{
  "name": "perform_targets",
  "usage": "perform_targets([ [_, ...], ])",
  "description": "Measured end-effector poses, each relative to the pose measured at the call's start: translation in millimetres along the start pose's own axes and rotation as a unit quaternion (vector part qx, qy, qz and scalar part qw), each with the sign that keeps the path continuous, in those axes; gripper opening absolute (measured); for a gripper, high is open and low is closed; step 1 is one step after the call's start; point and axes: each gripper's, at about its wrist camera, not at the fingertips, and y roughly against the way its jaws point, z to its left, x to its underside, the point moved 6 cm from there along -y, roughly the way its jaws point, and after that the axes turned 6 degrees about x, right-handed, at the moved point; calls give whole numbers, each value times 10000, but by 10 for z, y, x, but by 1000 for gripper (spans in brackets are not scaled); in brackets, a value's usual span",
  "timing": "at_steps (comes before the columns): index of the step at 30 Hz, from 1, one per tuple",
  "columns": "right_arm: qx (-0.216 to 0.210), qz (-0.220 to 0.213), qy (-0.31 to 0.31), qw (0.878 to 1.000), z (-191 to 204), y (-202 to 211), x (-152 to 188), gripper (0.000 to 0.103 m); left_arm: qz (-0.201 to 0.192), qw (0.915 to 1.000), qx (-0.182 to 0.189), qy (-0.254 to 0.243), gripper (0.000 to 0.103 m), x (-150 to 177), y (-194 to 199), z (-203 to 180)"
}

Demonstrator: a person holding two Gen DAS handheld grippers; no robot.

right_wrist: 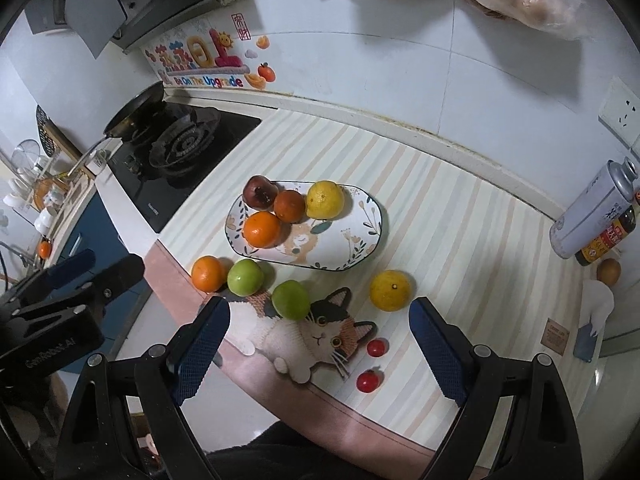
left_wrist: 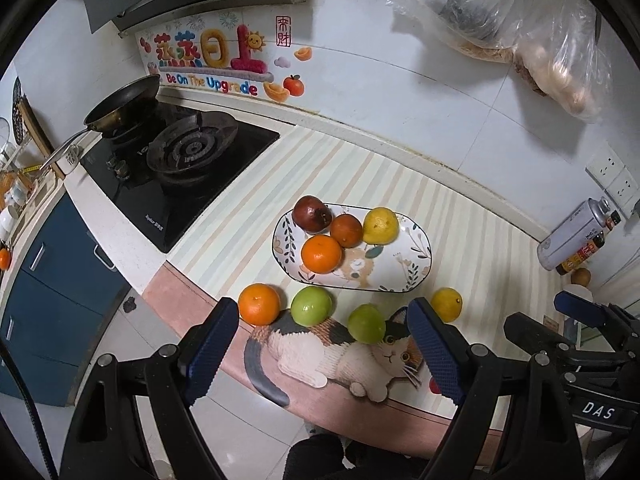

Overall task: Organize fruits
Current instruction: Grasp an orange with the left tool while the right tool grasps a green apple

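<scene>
The left gripper point(left_wrist: 324, 344) stands wide apart above the counter's front edge, nothing between its blue pads and nothing touched; the right gripper point(right_wrist: 320, 344) is spread just as wide and equally empty. Beyond them an oval patterned plate point(right_wrist: 360, 248) on the striped mat point(right_wrist: 460, 220) carries four fruits in a cluster at its left end: a dark red fruit point(right_wrist: 260, 192), a brownish-orange one point(right_wrist: 289, 206), a yellow citrus point(right_wrist: 325, 199) and an orange point(right_wrist: 262, 229). Off the plate, on the mat, lie another orange point(right_wrist: 207, 273), two green fruits point(right_wrist: 245, 277) point(right_wrist: 291, 300), a second yellow citrus point(right_wrist: 390, 290) and two small red fruits point(right_wrist: 376, 348) point(right_wrist: 368, 381). In the left view one finger hides most of the small red fruits. The wall sticker point(left_wrist: 212, 80) reads "Be On The Upgrade"; the other gripper's body shows "DAS". The labels on the can point(right_wrist: 592, 208) and bottle point(right_wrist: 608, 240) are too small to read.
</scene>
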Motion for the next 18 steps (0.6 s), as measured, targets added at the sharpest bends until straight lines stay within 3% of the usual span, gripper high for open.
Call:
perform_targets([
  [5,-93,212,-103,9997,8,-230,26,93,86,9999,-39,94,87,-14,-117,127],
  [7,-218,436,-168,9987,20,-446,59,93,157,9996,-190,131,103,-20,-220,238],
  [9,-335,611,-205,9974,57,-691,100,93,213,9990,-355,173,103,-22,-346,372],
  [15,-492,1264,-277,9904,232,-1612,232,93,852,9926,-706,507,103,100,-938,866],
  [18,-499,1548,-198,9865,365,-2015,312,93,1243,9876,-648,713,103,187,-1235,1073],
])
